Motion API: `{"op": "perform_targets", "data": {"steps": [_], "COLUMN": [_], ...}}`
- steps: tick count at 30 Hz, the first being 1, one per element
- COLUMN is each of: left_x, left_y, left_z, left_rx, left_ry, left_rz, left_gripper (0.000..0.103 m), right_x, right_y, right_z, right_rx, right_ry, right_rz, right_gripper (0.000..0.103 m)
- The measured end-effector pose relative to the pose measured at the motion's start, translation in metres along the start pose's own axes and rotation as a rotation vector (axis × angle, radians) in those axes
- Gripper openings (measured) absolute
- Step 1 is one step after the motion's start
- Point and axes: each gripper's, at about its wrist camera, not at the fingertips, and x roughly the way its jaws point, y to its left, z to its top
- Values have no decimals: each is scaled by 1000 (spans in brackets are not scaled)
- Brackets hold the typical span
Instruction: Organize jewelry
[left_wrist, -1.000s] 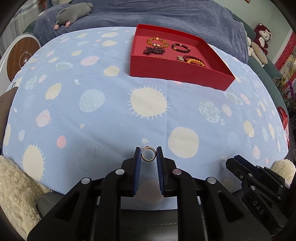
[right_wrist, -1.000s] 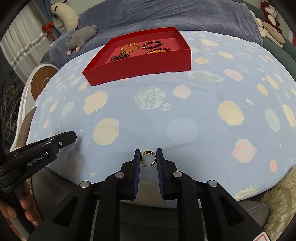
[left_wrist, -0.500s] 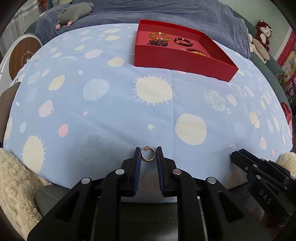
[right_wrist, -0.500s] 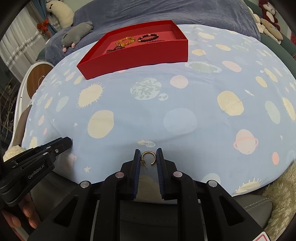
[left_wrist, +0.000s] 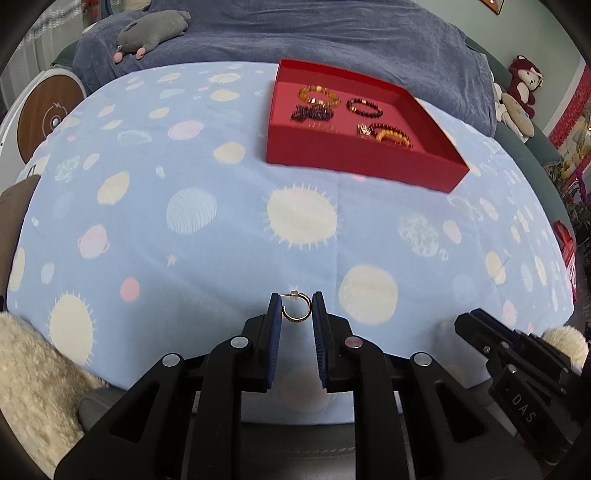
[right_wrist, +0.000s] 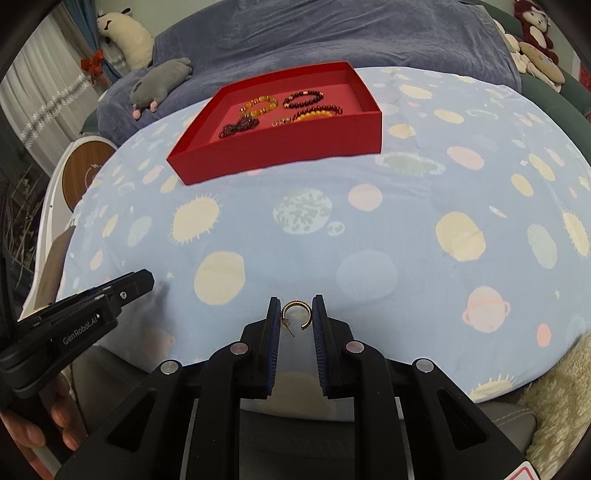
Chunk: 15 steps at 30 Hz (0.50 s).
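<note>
My left gripper is shut on a gold hoop earring above the near edge of the table. My right gripper is shut on a second gold hoop earring. A red tray stands at the far side; it also shows in the right wrist view. It holds several bead bracelets, among them a yellow one and a dark red one. The right gripper's body shows at the lower right of the left wrist view, the left gripper's body at the lower left of the right wrist view.
The table wears a light blue cloth with suns and planets. A blue sofa with a grey plush toy lies behind it. A white fluffy rug is at the lower left, a round white and wooden device at the left.
Both grippers have risen and tilted, so the red tray sits lower and nearer in both views. Each still holds its earring.
</note>
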Motion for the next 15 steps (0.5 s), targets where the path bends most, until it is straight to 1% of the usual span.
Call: {"op": "perform_targets", "data": {"steps": [6, 15], "left_x": [-2, 7], "left_y": [-12, -30], "left_z": [43, 102], "left_rx": [17, 22], "left_ry": [-42, -77], "left_rz": [-4, -13], "left_gripper": [17, 17], "right_x": [1, 1], "right_y": [-5, -6], "right_z": [27, 97], "right_rx": [25, 35], "right_ry": [-23, -113], "right_rz": [9, 26], "right_gripper": [16, 16]}}
